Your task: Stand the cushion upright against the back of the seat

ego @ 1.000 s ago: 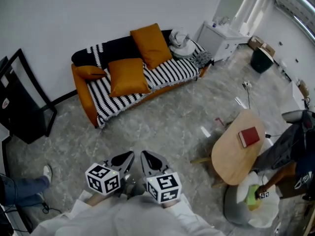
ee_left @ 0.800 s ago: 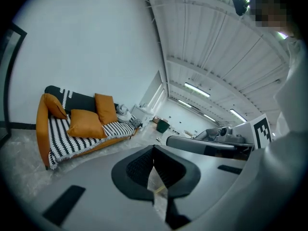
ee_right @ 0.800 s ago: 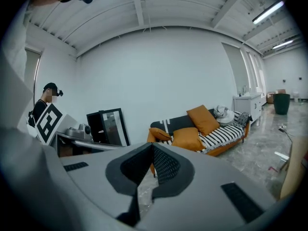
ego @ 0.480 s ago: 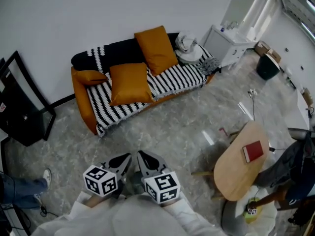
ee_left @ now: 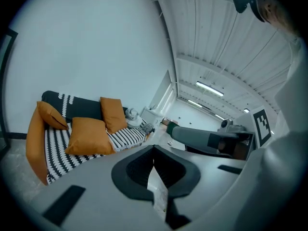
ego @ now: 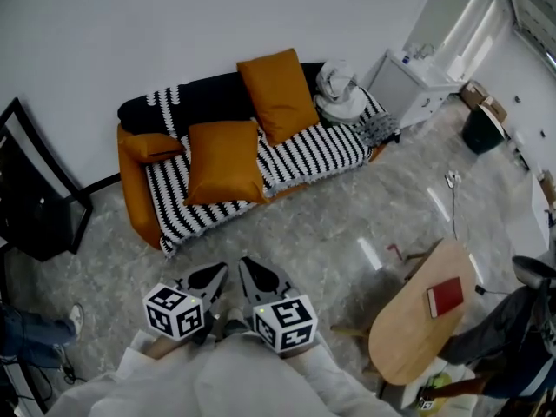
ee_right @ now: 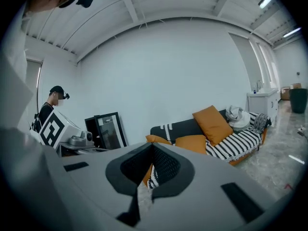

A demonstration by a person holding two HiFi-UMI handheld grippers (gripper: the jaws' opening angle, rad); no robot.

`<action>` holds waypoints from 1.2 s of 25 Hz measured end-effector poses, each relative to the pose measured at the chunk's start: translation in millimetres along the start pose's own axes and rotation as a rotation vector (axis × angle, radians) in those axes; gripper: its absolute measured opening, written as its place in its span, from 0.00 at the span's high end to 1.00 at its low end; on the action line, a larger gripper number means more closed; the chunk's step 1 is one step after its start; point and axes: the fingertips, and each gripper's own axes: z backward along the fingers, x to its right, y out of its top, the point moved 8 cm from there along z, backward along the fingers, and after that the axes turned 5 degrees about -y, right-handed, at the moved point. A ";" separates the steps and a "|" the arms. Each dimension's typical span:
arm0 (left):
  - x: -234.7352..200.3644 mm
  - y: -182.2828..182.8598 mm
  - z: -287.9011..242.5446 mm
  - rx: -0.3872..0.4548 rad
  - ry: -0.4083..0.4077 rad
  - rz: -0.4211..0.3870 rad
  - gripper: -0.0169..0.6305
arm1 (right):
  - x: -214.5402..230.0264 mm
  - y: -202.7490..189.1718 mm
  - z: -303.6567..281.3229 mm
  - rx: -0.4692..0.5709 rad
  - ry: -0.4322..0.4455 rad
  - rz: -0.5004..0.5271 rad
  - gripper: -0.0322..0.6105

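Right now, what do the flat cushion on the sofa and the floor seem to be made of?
The flat cushion: probably woven fabric, matte orange; soft edges, no shine. The floor: likely polished stone or tile, glossy; grey veining and bright light reflections.

**First:** From here the right gripper [ee_right: 152,146] has its jaws pressed together, tip to tip, and it points toward the sofa [ee_right: 180,128].

**Second:** Orange cushions on it, I see. The tall cushion [ee_right: 212,124] leans tilted against the black back.

**First:** The flat cushion [ee_right: 192,143] lies on the striped seat just beside it, and the small cushion [ee_right: 155,139] sits at the near arm.

**Second:** A white bundle [ee_right: 236,114] rests at the far end. A person [ee_right: 48,107] stands off left, near a black frame [ee_right: 107,128].
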 end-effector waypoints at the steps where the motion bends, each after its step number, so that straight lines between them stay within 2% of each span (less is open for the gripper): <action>1: -3.4 5.1 -9.6 0.003 0.001 0.001 0.96 | 9.6 3.0 -6.1 -0.001 0.002 -0.004 0.93; 8: -17.8 25.2 -53.5 0.007 0.014 0.044 0.96 | 59.6 16.4 -37.1 -0.022 0.000 -0.021 0.93; 18: -48.0 31.8 -82.2 -0.047 0.038 0.066 0.96 | 83.1 10.2 -76.7 -0.078 0.003 -0.062 0.93; 23: -77.4 50.6 -100.8 -0.067 0.032 0.035 0.96 | 89.3 17.5 -107.3 -0.079 -0.029 -0.028 0.93; 30: -127.3 107.0 -129.4 -0.061 0.010 -0.022 0.96 | 109.9 56.6 -167.3 -0.040 -0.076 -0.018 0.93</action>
